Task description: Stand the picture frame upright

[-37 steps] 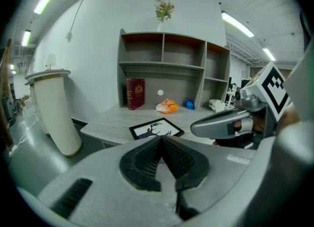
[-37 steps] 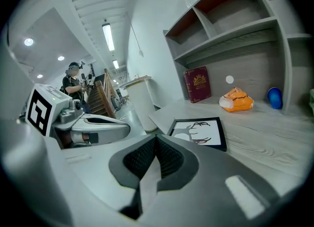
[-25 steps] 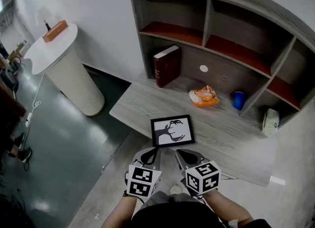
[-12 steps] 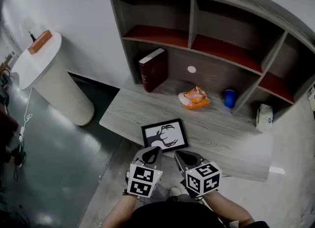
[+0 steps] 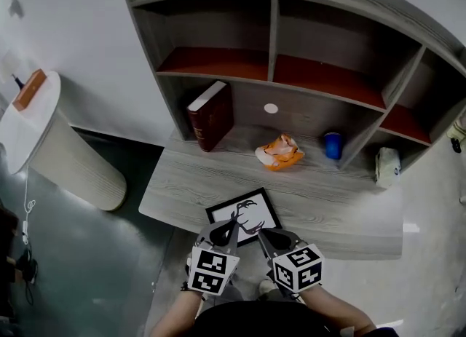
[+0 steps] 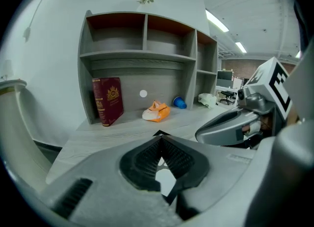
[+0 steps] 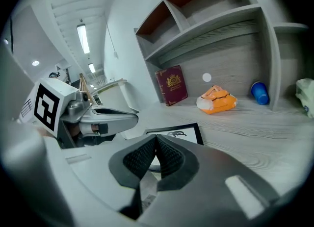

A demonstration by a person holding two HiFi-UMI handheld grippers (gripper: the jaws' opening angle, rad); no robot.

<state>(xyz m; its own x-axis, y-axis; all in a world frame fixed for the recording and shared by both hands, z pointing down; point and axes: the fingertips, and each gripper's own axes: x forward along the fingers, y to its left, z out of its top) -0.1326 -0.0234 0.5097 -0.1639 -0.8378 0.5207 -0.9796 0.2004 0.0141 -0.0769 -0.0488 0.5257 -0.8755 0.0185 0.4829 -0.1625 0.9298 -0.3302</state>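
Picture frame (image 5: 243, 216) is seen lying flat by the desk's (image 5: 175, 183) front edge, just ahead of both grippers, its long axis left to right. The left gripper (image 5: 232, 224), slightly nearer, and the right gripper (image 5: 263, 234) are clenched on nothing. The book (image 5: 210, 116), orange packet (image 5: 279, 153) and blue cup (image 5: 333, 145) are set well behind; no obstruction is judged.

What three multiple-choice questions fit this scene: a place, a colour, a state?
1. Where is the picture frame?
A) top shelf
B) flat on the desk, near its front edge
C) floor
2. The cup's colour?
A) blue
B) green
C) yellow
3. The left tongs and right tongs are:
A) wide open
B) shut
C) clamped on the book
Answers: 1 B, it lies face up on the desk; 2 A, plainly blue; 3 B, each pair's pads meet with nothing between.
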